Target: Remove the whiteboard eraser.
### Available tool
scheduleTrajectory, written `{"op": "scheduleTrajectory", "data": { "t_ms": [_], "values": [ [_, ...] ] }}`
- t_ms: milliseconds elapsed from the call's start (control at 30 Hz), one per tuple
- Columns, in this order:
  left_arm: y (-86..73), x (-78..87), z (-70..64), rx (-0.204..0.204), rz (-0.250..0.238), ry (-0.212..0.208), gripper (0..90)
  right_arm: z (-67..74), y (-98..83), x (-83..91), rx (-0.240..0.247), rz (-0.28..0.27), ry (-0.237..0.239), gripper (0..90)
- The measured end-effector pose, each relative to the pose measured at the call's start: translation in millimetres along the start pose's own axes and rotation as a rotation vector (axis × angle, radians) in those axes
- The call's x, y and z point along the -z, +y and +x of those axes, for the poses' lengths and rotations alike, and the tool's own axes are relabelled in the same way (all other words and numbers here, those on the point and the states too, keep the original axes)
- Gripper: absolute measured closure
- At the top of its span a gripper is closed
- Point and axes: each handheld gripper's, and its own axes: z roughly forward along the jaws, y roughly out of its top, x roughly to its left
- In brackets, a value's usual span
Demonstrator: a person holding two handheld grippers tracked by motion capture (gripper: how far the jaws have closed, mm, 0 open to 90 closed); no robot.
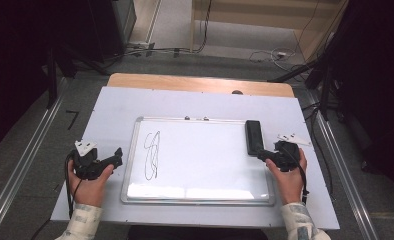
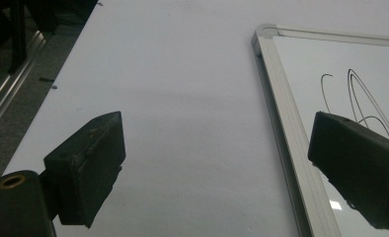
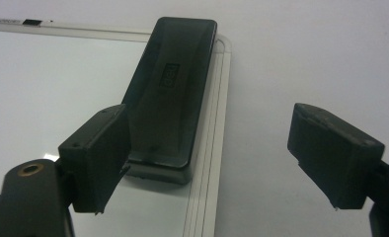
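eraser (image 3: 170, 94) lies on whiteboard (image 1: 200, 165) right edge; right gripper (image 3: 222, 163) wide open just short of it, seemingly untouching; left gripper (image 2: 217, 168) open, empty.

Our layout around the whiteboard (image 1: 200, 165)

We see the whiteboard lying flat at the middle of the table sheet (image 1: 110, 105). The eraser (image 1: 254, 136) lies on the whiteboard's right edge, toward its far corner. The scribble (image 1: 152, 155) sits on the whiteboard's left part. Our left gripper (image 1: 116, 157) is just left of the whiteboard's left edge; our right gripper (image 1: 263, 155) is at its right edge, just nearer to us than the eraser.
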Motion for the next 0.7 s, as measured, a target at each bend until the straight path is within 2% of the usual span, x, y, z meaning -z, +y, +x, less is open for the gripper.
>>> {"op": "scheduleTrajectory", "data": {
  "t_ms": [300,700],
  "values": [
    [0.0,0.4,-0.2,-0.006,0.001,-0.001,8.2,6.3,9.0,-9.9,0.019,0.008,-0.013,15.9],
    [0.0,0.1,-0.5,-0.006,0.0,-0.004,8.2,11.6,19.3,-20.5,0.015,0.009,-0.025,16.7]
  ]
}}
